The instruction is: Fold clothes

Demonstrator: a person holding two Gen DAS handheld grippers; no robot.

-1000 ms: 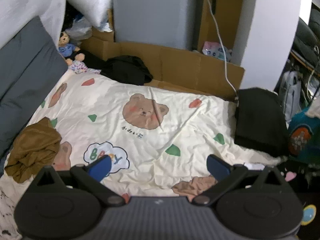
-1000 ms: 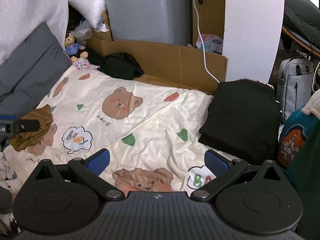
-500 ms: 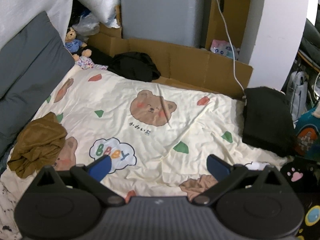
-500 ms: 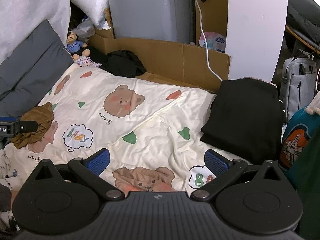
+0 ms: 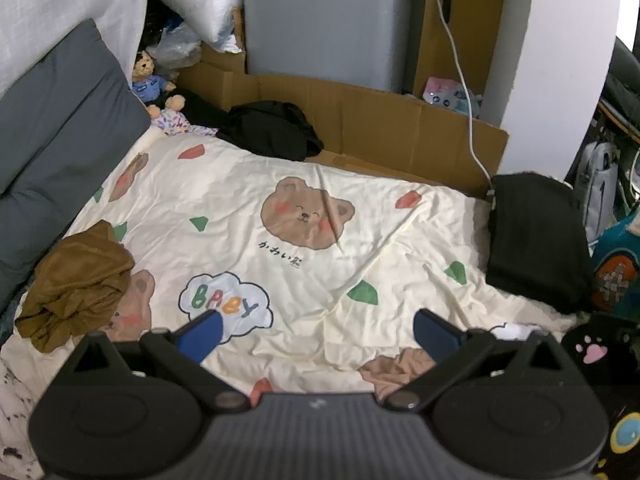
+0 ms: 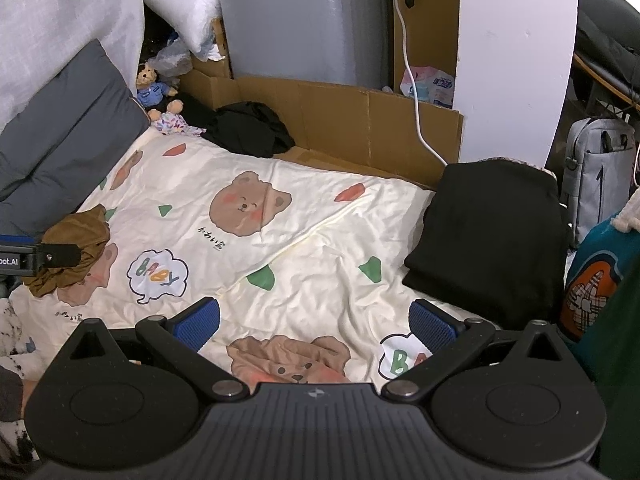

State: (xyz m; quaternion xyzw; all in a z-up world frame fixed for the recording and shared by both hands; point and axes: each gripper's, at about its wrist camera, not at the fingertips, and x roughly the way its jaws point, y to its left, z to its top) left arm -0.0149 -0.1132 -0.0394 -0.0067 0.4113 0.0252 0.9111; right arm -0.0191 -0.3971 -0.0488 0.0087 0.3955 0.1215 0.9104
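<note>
Altogether: one brown garment (image 5: 76, 284), two black garments (image 5: 534, 240), unheld.

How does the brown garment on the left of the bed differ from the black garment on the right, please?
The brown garment is crumpled in a loose heap, while the black garment lies flat in a neat, squared stack. The brown one sits at the bed's left edge beside the grey cushion; the black one sits at the right edge near the white pillar. Both rest on the bear-print blanket, and neither is held.
</note>
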